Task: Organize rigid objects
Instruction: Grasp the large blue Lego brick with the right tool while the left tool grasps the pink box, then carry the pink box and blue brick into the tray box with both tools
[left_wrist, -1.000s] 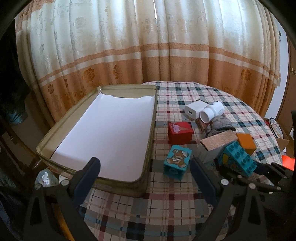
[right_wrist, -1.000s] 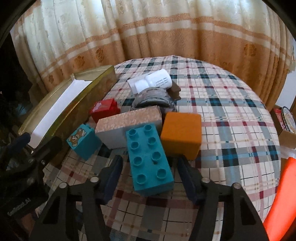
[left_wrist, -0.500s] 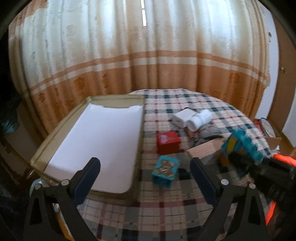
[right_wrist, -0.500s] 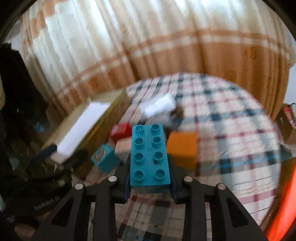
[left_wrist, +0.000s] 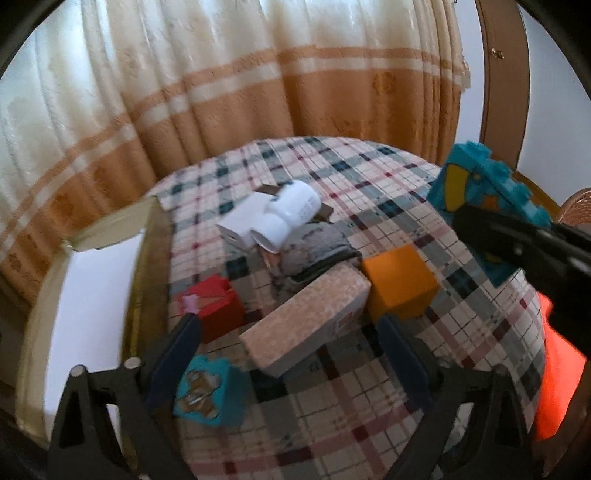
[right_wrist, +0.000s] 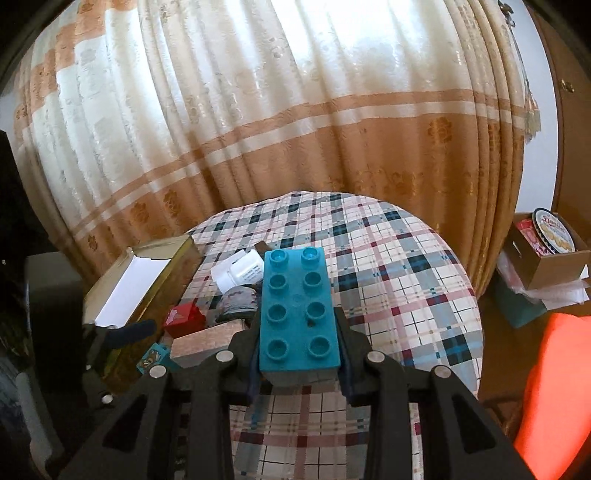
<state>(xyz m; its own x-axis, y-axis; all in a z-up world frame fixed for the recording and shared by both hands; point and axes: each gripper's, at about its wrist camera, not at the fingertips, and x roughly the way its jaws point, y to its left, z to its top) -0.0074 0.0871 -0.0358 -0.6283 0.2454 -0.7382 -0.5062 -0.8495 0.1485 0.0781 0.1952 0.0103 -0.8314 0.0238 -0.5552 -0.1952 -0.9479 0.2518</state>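
Since a second ago the teal studded building brick (right_wrist: 299, 314) has left the plaid tablecloth (right_wrist: 406, 280): it lay flat beside the orange cube (left_wrist: 400, 282) then, and now the right gripper (right_wrist: 300, 363) holds it in the air at lower centre of the right wrist view, jaws clamped on its two long sides. The left gripper (left_wrist: 288, 354) has swung over from the tray toward the heap of objects, and its jaws, still wide apart, are closing with nothing pressed between them yet; the pink speckled box (left_wrist: 308, 319) lies between them, the bear-print teal cube (left_wrist: 207, 393) by the left finger.

The side grip keeps the studs facing up and the brick level, which looks to me like the sensible hold for carrying it across to the gold-rimmed tray (right_wrist: 173, 280) at left of that view, whose white lining is bare.

The brick itself is a two-by-four, eight round studs, glossy hard plastic. In the left wrist view it shows at upper right, a yellow and orange print on its side.

The red block (left_wrist: 218, 306), white charger (left_wrist: 243, 221) and white bottle (left_wrist: 291, 214) wait on the cloth.
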